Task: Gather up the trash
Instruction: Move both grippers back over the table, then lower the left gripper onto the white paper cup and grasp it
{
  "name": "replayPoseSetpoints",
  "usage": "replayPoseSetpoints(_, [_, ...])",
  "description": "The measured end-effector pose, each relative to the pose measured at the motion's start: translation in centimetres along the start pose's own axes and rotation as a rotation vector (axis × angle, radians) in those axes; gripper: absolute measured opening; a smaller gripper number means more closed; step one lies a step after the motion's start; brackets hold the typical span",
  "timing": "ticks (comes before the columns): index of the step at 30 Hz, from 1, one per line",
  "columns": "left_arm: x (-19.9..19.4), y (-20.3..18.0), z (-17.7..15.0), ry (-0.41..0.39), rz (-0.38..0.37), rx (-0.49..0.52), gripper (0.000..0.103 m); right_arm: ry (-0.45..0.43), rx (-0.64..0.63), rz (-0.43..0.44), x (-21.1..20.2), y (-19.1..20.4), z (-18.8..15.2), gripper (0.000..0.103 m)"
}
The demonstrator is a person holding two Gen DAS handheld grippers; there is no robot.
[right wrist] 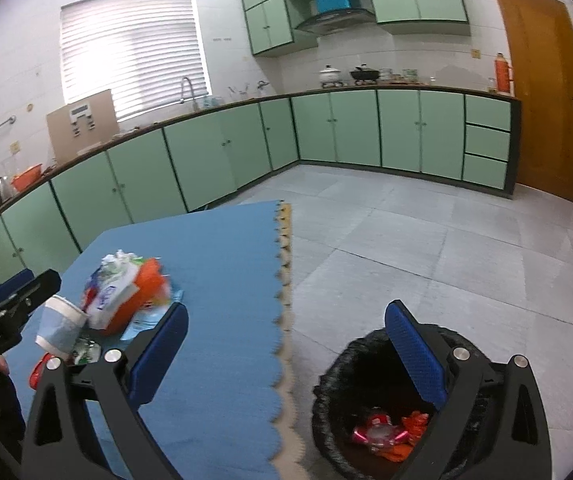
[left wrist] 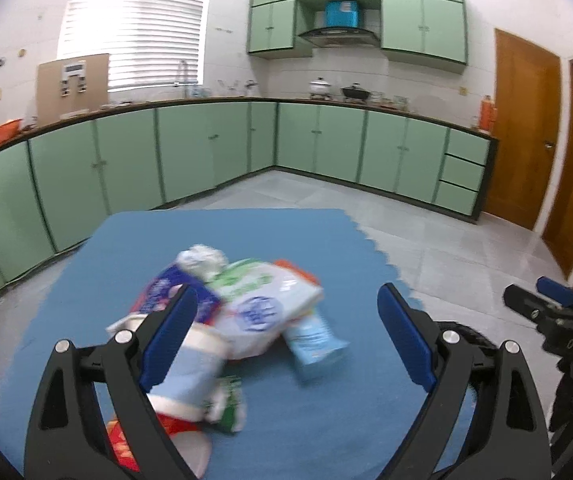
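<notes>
Both my grippers stand wide open and empty: left gripper (left wrist: 286, 336) directly over the trash pile (left wrist: 230, 312) on the blue mat (left wrist: 306, 412). Right gripper (right wrist: 286, 356) hangs beside the mat over the bin (right wrist: 334, 392), so my left is nearer the pile.

We see a heap of trash (left wrist: 242, 304) on the blue mat (left wrist: 326, 400): a white-and-blue paper cup (left wrist: 196, 364) tipped on its side, crumpled wrappers, an orange packet (right wrist: 142, 292). Beside the mat, the black-lined bin (right wrist: 334, 384) holds red and orange wrappers (right wrist: 386, 434).
</notes>
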State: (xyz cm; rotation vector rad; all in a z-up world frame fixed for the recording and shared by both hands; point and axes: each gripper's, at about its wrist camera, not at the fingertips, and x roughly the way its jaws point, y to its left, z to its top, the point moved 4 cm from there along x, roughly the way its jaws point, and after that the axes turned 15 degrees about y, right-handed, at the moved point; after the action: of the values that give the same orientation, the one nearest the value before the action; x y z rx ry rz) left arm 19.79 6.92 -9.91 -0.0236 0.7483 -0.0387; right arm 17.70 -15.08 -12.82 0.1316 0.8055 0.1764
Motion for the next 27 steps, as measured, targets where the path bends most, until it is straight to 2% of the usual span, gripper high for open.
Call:
replayPoseSetpoints(3, [0.0, 2.2, -0.6, 0.01, 0.047, -0.018, 0.089, 0.009, -0.007, 0.013, 0.6, 0.9, 0.0, 0.097])
replayPoseSetpoints(12, [1.1, 6.2, -2.8, 0.066, 0.098, -0.079, 0.089, 0.035, -0.053, 0.036, 2.5, 4.2, -0.1, 0.097])
replayPoseSetpoints(17, [2.0, 7.5, -3.3, 0.084, 0.106, -0.094, 0.089, 0.046, -0.082, 0.041, 3.2, 5.7, -0.2, 0.097])
replayPoseSetpoints(27, [4.9, 8.4, -4.0, 0.147, 0.066, -0.115, 0.089, 0.067, -0.104, 0.044, 4.4, 6.8, 0.1, 0.097])
